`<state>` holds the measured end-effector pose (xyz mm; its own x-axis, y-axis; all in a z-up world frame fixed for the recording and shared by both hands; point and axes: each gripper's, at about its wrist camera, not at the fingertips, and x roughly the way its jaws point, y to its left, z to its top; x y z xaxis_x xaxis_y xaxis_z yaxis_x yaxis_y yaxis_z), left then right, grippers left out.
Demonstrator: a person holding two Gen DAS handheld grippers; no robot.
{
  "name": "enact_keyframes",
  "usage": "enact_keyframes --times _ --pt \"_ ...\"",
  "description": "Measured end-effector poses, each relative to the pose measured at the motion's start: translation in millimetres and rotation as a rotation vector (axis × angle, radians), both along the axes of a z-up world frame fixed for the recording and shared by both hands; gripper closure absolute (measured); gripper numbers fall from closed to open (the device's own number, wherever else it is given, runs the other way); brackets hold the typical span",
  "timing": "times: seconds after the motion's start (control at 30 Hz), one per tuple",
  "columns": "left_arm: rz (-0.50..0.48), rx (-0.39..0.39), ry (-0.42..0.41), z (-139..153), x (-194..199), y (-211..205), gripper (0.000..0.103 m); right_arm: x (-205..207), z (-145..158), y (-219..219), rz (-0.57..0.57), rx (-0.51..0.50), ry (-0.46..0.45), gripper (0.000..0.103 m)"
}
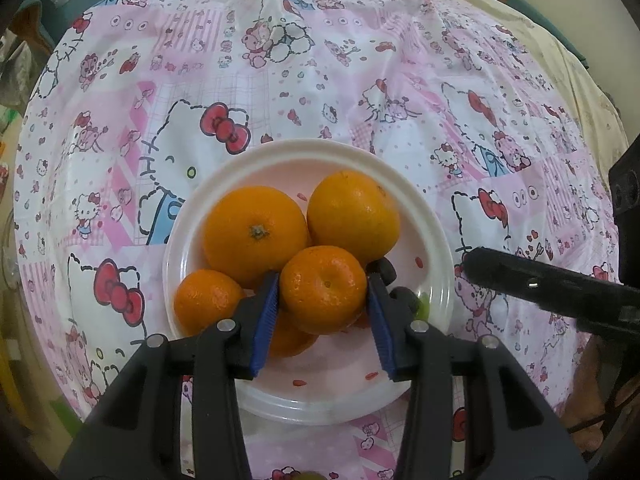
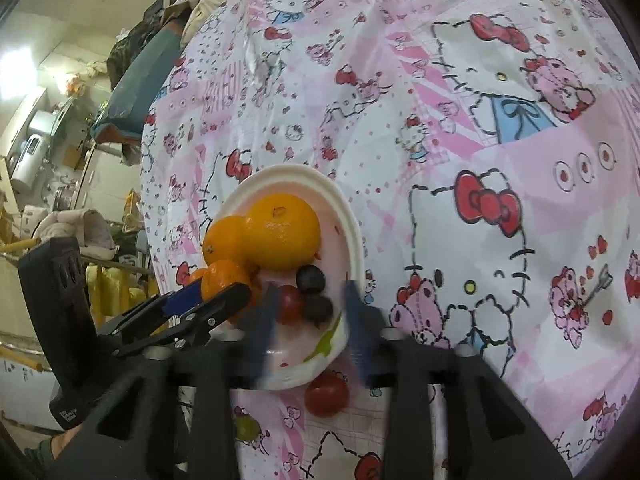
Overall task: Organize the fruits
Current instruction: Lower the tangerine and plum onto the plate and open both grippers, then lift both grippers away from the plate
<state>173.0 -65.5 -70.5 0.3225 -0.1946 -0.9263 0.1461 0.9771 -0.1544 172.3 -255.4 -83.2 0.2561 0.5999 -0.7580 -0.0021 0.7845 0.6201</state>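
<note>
A white plate (image 1: 420,216) on the Hello Kitty cloth holds several oranges. My left gripper (image 1: 323,298) is shut on a small orange (image 1: 323,288) just above the pile, with two big oranges (image 1: 256,232) behind and another small one (image 1: 206,300) at left. In the right wrist view the same plate (image 2: 352,220) also holds a cherry tomato (image 2: 290,304) and two dark grapes (image 2: 310,278). My right gripper (image 2: 310,336) is open over the plate's near edge, its blue pads blurred. The left gripper (image 2: 200,304) shows there with its orange (image 2: 224,278).
A cherry tomato (image 2: 326,396) and a green grape (image 2: 246,428) lie on the cloth just in front of the plate. The table's left edge drops to a cluttered room (image 2: 60,160). The right gripper's finger (image 1: 540,284) reaches in beside the plate.
</note>
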Motion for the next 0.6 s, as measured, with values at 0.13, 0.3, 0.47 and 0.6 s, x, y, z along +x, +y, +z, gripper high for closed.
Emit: enact_keyframes --times 0.13,0.3,0.47,0.6 --pt "0.013 -0.009 -0.034 6 -1 1 0.033 0 6 -9 -0.044 -0.02 -0.026 0.034" --pt "0.034 -0.014 -0.054 13 3 5 0.033 3 0 -25 -0.104 -0.019 -0.003 0.034" --pt "0.039 -0.029 -0.074 20 1 8 0.033 1 5 -26 -0.103 -0.023 -0.019 0.034" --pt "0.041 -0.011 -0.125 32 -7 15 0.033 -1 12 -26 -0.102 -0.02 -0.033 0.034"
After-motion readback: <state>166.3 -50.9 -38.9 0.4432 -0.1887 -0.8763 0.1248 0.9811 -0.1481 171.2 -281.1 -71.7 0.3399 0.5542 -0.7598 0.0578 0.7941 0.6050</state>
